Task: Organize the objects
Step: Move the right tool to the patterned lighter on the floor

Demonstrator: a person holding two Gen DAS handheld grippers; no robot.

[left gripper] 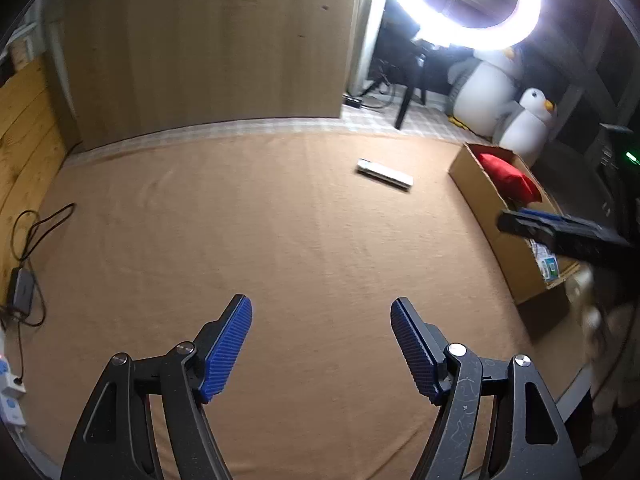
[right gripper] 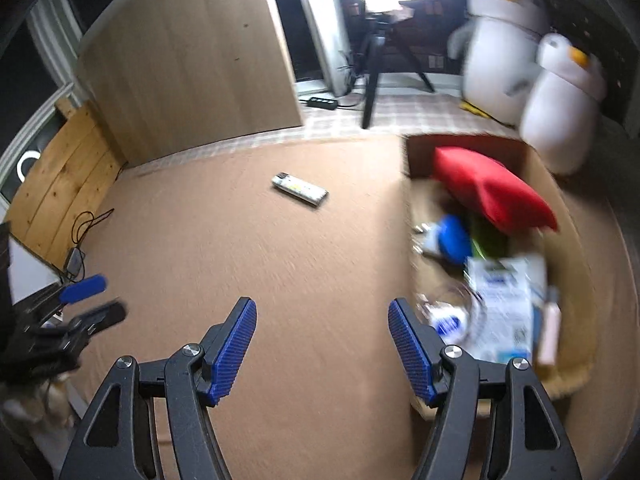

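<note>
A long flat white packet [left gripper: 385,174] lies alone on the brown cloth, far ahead; it also shows in the right wrist view [right gripper: 300,189]. A cardboard box [left gripper: 484,200] stands at the right and holds a red pouch [right gripper: 490,190], a blue item [right gripper: 454,239] and a white printed packet [right gripper: 506,304]. My left gripper [left gripper: 321,346] is open and empty over the bare cloth. My right gripper [right gripper: 322,346] is open and empty, by the box's left wall [right gripper: 416,216]. The right gripper also shows over the box in the left wrist view [left gripper: 532,222].
A wooden panel [left gripper: 208,44] stands at the back. Two penguin plush toys [right gripper: 560,96] sit behind the box. A ring light [left gripper: 468,4] on a tripod glares at the back. Cables and a power adapter [left gripper: 22,288] lie at the left edge.
</note>
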